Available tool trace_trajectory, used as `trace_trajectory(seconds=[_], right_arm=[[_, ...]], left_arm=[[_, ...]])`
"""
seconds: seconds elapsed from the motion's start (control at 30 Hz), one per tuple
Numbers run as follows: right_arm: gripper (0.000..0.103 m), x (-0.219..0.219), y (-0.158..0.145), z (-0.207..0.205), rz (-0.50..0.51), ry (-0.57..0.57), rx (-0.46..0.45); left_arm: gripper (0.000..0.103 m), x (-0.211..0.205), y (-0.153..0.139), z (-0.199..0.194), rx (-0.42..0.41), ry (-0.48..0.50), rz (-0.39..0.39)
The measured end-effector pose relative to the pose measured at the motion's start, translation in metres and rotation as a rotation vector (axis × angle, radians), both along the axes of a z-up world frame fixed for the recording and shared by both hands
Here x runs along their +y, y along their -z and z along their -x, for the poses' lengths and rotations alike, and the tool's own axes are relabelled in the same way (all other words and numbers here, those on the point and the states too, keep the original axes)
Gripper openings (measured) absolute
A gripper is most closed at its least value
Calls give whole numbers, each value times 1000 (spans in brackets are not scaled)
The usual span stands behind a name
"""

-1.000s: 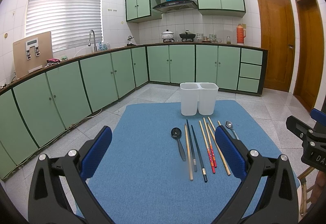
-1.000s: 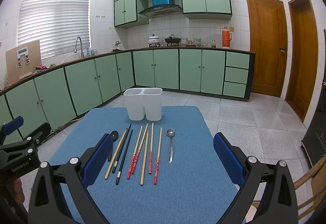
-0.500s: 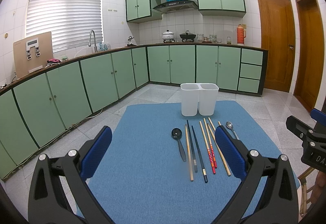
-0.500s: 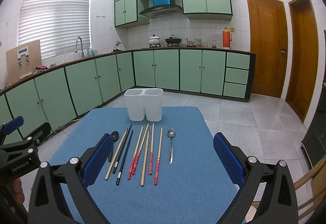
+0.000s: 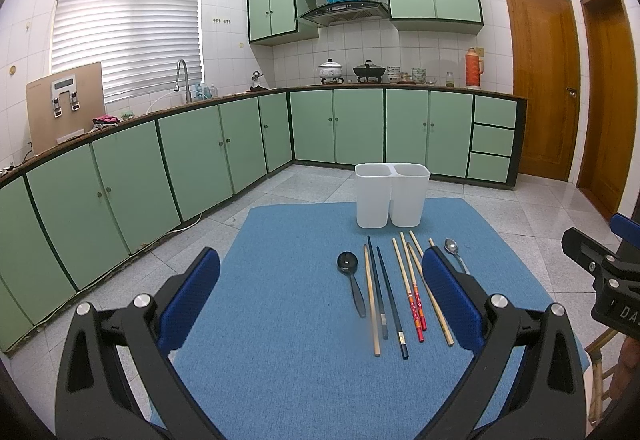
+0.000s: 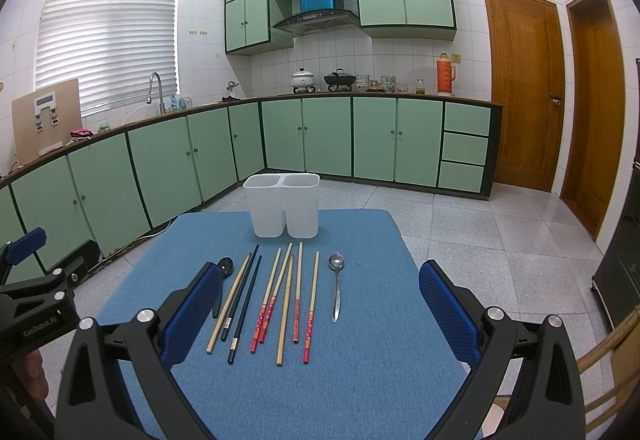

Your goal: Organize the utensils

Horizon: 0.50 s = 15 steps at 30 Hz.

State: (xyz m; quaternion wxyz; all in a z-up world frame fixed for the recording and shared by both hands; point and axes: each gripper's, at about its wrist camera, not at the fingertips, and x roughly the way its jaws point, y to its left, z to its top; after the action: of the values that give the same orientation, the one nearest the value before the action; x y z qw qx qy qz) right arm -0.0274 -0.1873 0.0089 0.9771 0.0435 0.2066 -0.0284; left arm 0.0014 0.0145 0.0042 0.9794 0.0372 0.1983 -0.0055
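Note:
A white two-compartment holder point(image 5: 392, 195) point(image 6: 283, 209) stands empty at the far edge of a blue table mat point(image 5: 280, 320) point(image 6: 360, 360). In front of it lie a black spoon point(image 5: 352, 280) point(image 6: 225, 266), several chopsticks in wood, dark blue and red-tipped colours point(image 5: 400, 296) point(image 6: 276, 300), and a silver spoon point(image 5: 453, 249) point(image 6: 336, 286). My left gripper point(image 5: 320, 300) is open and empty above the mat's near left. My right gripper point(image 6: 320, 304) is open and empty above the near side of the utensils.
Green kitchen cabinets point(image 5: 180, 160) run along the left and back walls. Tiled floor point(image 6: 500, 240) surrounds the table. A wooden chair point(image 6: 608, 352) stands at the right. Two wooden doors point(image 6: 520, 92) are at the far right.

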Motion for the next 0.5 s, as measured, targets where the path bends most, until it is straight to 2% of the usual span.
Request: trace_trajectory(seconds=[0.5], right_arm=[[97,-1,1,0,0,0,0]], left_arm=[[98,0,0,0,0,0,-1]])
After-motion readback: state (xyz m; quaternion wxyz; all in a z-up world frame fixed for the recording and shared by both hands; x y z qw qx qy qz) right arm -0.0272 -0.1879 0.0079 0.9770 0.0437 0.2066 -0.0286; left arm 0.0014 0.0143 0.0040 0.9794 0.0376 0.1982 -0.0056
